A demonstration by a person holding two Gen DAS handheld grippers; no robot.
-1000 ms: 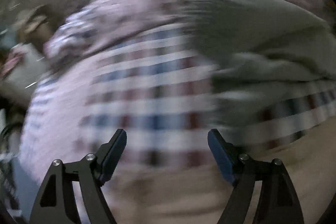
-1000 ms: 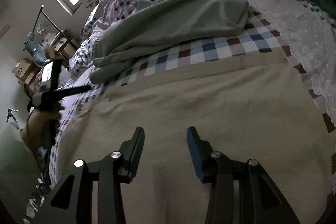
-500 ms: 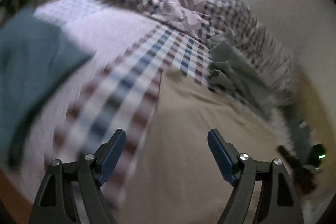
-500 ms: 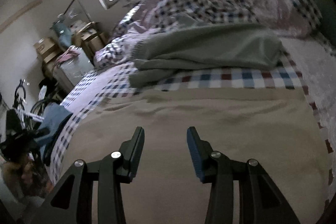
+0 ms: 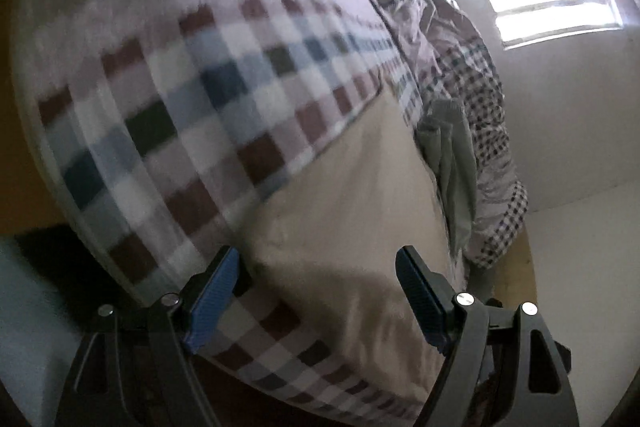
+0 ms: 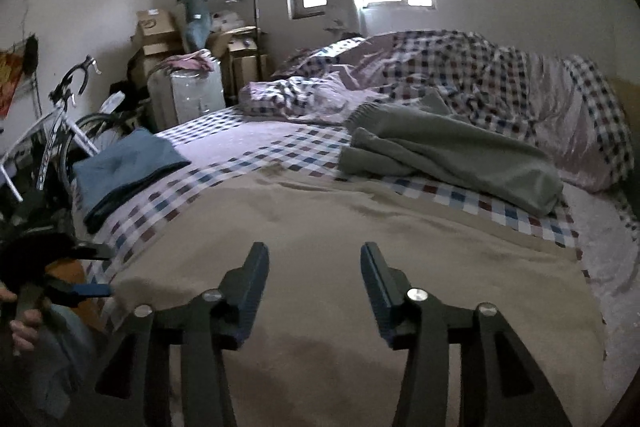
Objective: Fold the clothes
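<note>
Between the parted fingers of the left gripper (image 5: 316,293) nothing is held; only the corner of the beige sheet (image 5: 352,211) at the bed's edge is framed there, and no contact with it can be made out. The right gripper (image 6: 314,281) is likewise released, poised over the same beige sheet (image 6: 360,247), empty.

Within the last second the left gripper has been swung away from the grey garment (image 5: 452,163), which had filled its view, and brought down to the bed's near corner; the grey garment is now seen far off at 2 o'clock. In the right view, raised over the same interval, that crumpled garment (image 6: 448,155) lies at 1 o'clock on the checked bedspread (image 6: 248,171), while a folded blue garment (image 6: 124,167) rests at 10 o'clock near the bed's far edge.

It is judged that one fold is finished and set aside, and that the grey garment is to be fetched next.
</note>
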